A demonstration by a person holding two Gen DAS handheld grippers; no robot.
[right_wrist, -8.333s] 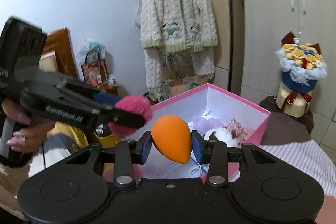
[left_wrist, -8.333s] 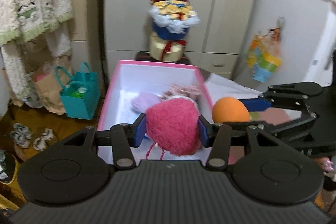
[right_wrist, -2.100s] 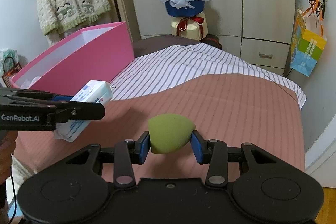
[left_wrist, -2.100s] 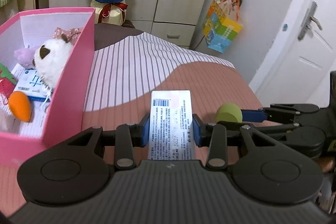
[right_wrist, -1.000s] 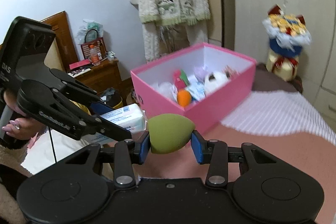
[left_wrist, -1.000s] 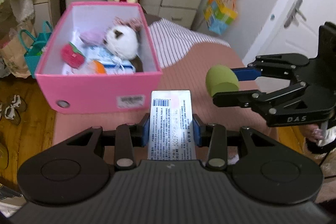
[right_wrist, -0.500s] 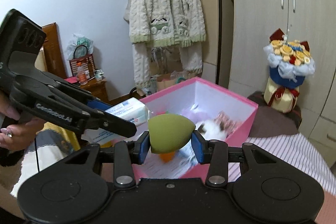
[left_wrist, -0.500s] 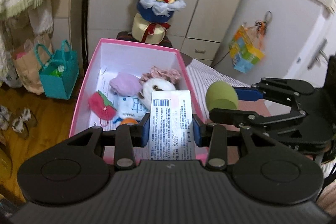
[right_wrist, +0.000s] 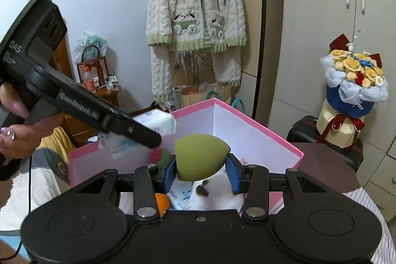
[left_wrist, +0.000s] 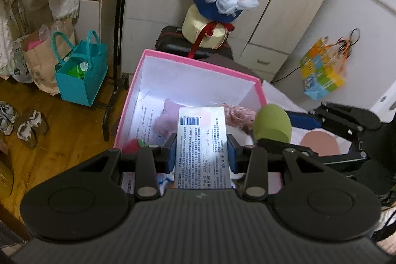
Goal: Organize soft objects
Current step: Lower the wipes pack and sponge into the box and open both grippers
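Note:
My left gripper (left_wrist: 201, 152) is shut on a white tissue pack (left_wrist: 201, 140) with a barcode, held over the open pink box (left_wrist: 198, 66). My right gripper (right_wrist: 201, 172) is shut on a green egg-shaped sponge (right_wrist: 200, 156), also above the box (right_wrist: 259, 130). The sponge (left_wrist: 272, 124) shows to the right in the left wrist view, over the box's right wall. In the box lie a pink plush (left_wrist: 164, 121), a red plush (left_wrist: 133, 145), an orange sponge (right_wrist: 162, 205) and a white panda plush (right_wrist: 215, 197). The tissue pack (right_wrist: 156, 125) also shows in the right wrist view.
The box stands on a bed with a striped and brown cover (left_wrist: 319, 142). A flower bouquet (left_wrist: 222, 1) sits on a dark case behind the box. A teal bag (left_wrist: 81, 76) and shoes (left_wrist: 27, 128) are on the wooden floor at left. A cardigan (right_wrist: 195, 16) hangs on a rack.
Both grippers have moved forward and lower over the box with their loads. The box fills more of both views.

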